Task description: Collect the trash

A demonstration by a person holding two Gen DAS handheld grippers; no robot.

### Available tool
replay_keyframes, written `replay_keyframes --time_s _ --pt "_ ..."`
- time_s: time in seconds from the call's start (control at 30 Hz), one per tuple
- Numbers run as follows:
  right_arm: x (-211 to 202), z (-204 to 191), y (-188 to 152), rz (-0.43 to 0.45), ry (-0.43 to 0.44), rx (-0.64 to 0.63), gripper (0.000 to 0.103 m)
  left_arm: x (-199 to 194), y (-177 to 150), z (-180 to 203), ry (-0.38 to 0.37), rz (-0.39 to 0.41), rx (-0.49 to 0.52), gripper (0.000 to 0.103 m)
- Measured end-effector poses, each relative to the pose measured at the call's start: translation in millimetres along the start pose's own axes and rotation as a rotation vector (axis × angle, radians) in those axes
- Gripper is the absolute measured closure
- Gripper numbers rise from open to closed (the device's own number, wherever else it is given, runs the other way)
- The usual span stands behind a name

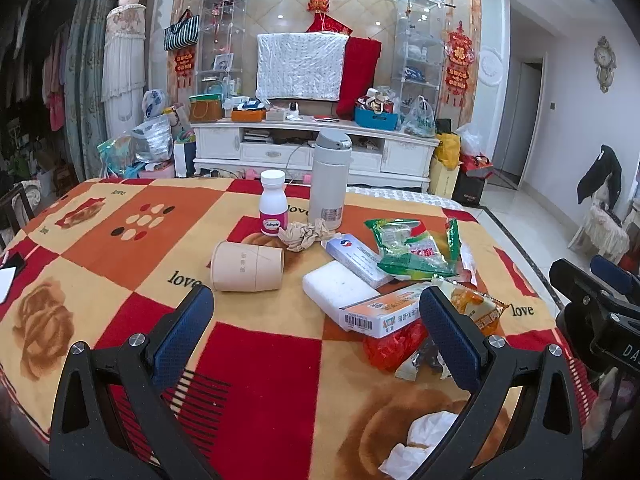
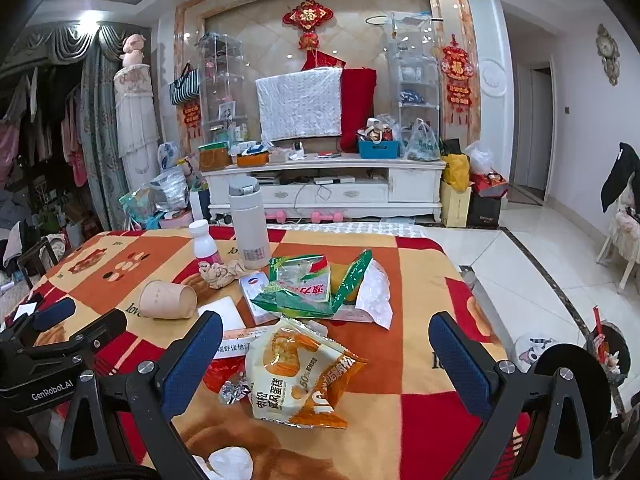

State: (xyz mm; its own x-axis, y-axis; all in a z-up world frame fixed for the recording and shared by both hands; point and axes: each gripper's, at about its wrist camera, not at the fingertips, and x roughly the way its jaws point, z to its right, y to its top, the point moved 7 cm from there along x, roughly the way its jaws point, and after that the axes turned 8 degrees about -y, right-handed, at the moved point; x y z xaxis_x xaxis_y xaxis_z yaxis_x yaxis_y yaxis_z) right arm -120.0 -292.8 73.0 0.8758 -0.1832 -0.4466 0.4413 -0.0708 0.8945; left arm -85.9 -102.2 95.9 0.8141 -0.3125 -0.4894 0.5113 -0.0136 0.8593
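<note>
Where wrappers pile: orange snack packet (image 2: 298, 376) before flask (image 2: 248, 222); cup (image 2: 168, 300) toppled.

My right gripper (image 2: 326, 354), fingers spread, above orange snack wrapper (image 2: 300, 376); green bag (image 2: 308, 286) beyond; tipped paper cup (image 2: 168, 300) far left.

Left gripper (image 1: 316, 322): black triangular-cutout arms, silver round screws, blue textured fingers (image 1: 182, 330). Right gripper (image 2: 326, 350) matches, same blue pads (image 2: 460, 364), silver screws. White "GenRobot.AI" lettering shows on a black housing.
</note>
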Motion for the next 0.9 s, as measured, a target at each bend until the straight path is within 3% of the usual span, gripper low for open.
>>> replay_keyframes --time_s 0.9 --pt "1.3 -6.8 6.1 0.003 -0.008 -0.01 0.001 -2.3 6.5 0.4 -0.007 0.017 0.023 0.001"
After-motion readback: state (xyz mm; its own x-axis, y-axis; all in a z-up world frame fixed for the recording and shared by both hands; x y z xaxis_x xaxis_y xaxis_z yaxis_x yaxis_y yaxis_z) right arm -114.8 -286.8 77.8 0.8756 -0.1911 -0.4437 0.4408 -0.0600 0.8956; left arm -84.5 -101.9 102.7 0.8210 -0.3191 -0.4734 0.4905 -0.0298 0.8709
